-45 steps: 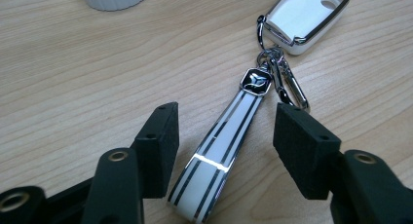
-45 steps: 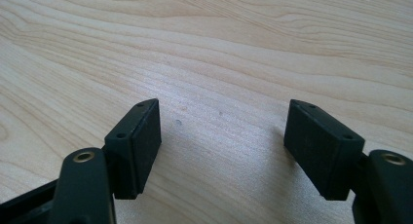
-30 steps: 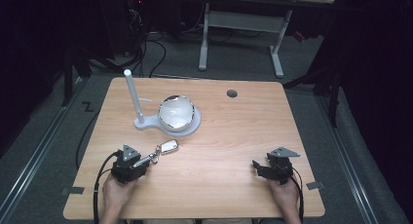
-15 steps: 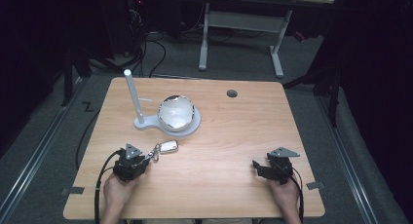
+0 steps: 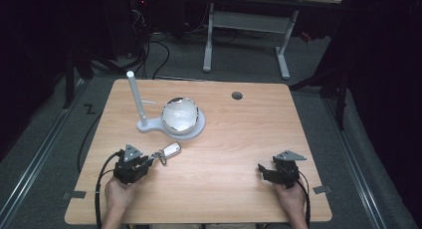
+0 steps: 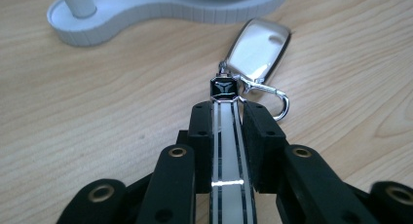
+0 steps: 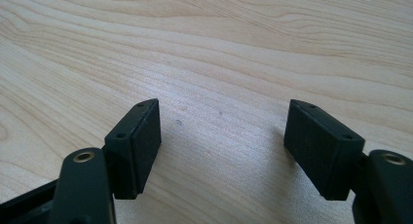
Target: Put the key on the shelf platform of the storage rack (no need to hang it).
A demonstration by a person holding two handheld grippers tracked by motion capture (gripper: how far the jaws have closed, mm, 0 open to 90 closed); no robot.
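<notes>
Left gripper (image 6: 225,119) clamped on flat strap (image 6: 225,136) of key fob (image 6: 258,46); fob lies on table (image 5: 224,159), just before white stand (image 5: 149,123) with post, not hung. Right gripper (image 7: 221,136) jaws apart, idle on bare wood. Grasp seems done; placing probably left.

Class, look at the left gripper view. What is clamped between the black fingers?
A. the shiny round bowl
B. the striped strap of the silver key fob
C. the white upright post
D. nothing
B: the left gripper has its fingers shut on the striped strap of the silver key fob.
</notes>
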